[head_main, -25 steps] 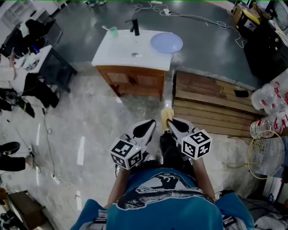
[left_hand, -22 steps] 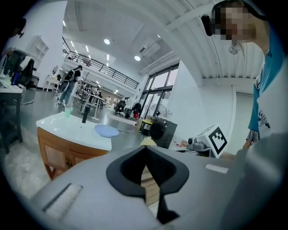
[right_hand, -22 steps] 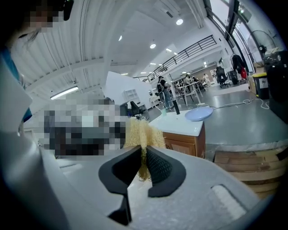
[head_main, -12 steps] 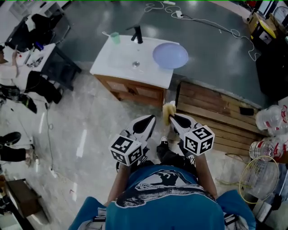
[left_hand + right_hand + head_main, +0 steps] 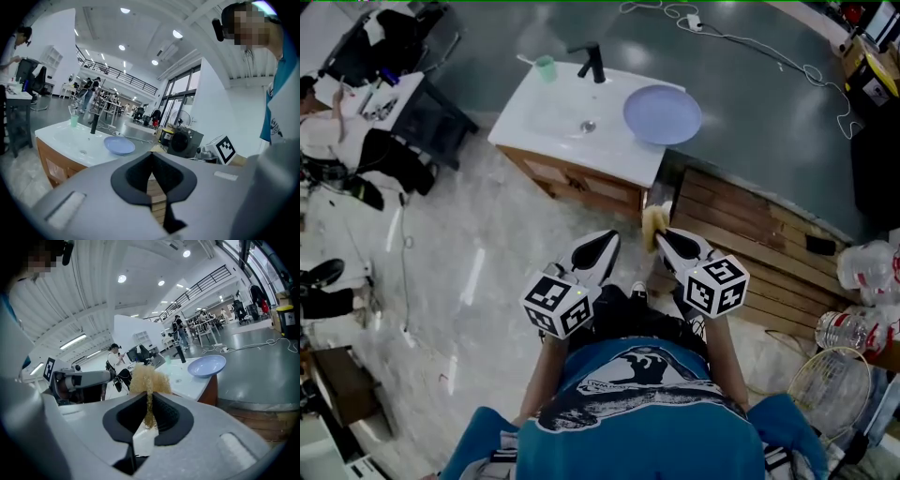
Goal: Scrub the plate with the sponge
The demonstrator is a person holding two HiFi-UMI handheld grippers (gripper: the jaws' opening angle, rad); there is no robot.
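A pale blue plate (image 5: 663, 113) (image 5: 119, 145) (image 5: 206, 365) lies on the right part of a white sink counter (image 5: 546, 108), well ahead of both grippers. My right gripper (image 5: 659, 236) (image 5: 150, 401) is shut on a tan fibrous sponge (image 5: 653, 222) (image 5: 149, 380), which sticks out past its tips. My left gripper (image 5: 602, 246) (image 5: 151, 161) is shut with nothing between its jaws. Both are held at chest height over the floor, short of the counter.
A black tap (image 5: 593, 62) and a green cup (image 5: 545, 67) stand at the counter's back edge, on a wooden cabinet (image 5: 578, 178). A wooden pallet (image 5: 750, 244) lies to the right. People sit at a desk (image 5: 384, 103) on the left. Cables (image 5: 750, 47) cross the floor.
The sink counter and plate have drawn nearer and shifted right in the head view as I walk toward them. Both grippers stay shut, the sponge still held.
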